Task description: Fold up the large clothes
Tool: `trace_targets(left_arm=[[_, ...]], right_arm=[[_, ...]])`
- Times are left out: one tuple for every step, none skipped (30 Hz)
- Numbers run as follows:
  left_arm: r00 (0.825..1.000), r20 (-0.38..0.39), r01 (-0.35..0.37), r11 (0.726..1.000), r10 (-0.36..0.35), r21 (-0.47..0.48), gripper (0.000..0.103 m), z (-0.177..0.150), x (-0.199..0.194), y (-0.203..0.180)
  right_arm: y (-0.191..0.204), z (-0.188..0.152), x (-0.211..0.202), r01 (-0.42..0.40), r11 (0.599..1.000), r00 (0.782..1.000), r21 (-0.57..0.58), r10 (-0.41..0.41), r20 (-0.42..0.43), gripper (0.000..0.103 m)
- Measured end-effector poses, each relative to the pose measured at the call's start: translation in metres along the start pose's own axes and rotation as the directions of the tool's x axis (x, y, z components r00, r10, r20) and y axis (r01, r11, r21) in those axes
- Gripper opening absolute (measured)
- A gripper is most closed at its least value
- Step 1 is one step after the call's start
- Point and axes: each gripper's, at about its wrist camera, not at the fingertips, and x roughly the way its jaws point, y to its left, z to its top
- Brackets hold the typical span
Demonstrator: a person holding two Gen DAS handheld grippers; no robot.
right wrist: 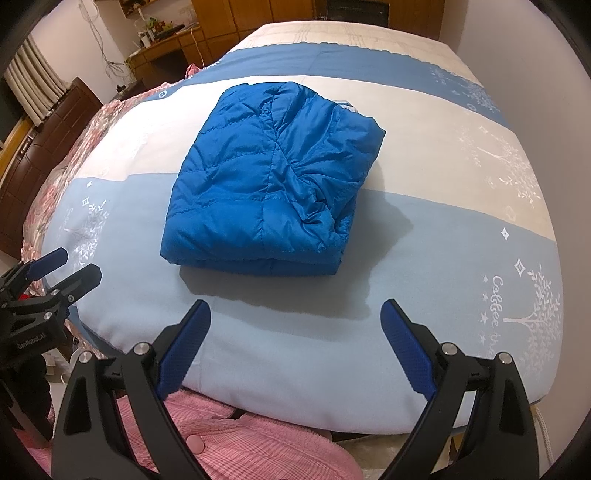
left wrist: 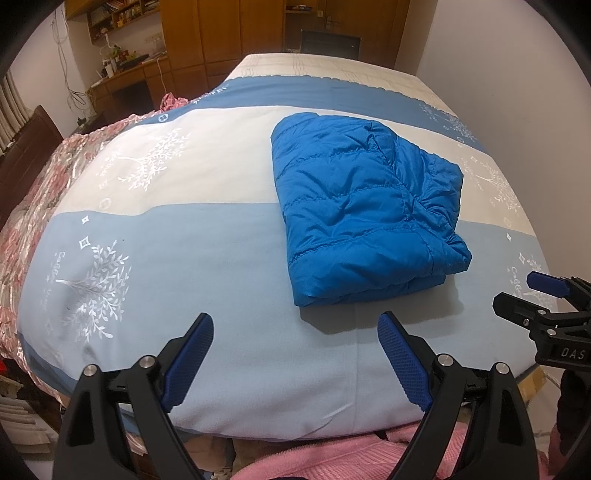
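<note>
Two grippers' jaws spread empty, folded blue jacket (left wrist: 364,206) on striped bedspread (left wrist: 221,258), wooden wardrobe (left wrist: 221,33) behind.

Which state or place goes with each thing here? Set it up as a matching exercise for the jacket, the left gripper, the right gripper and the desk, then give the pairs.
Things:
1. blue jacket
2. left gripper
3. right gripper
4. desk

States or places:
A. far back on the left, against the wall, cluttered
B. folded into a compact bundle on the bed
C. open, empty, with the bundle ahead and to its right
D. open, empty, with the bundle straight ahead

Pairs: 1-B, 2-C, 3-D, 4-A
</note>
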Motion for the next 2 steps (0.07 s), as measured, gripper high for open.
trace_targets(left_arm=[[1.0,0.0,-0.001,1.0,0.001,0.0,0.091,0.0003,-0.0001,0.0],[1.0,0.001,-0.002,1.0,0.002,0.0,0.091,0.0003,-0.0001,-0.0001]], right_arm=[[-0.0002,-0.0001,0.0001,0.001,1.0,1.0,0.001,-0.001,0.0,0.093],[-0.0001,-0.0002,0.0,0.001,1.0,1.0,0.001,-0.001,0.0,0.093]])
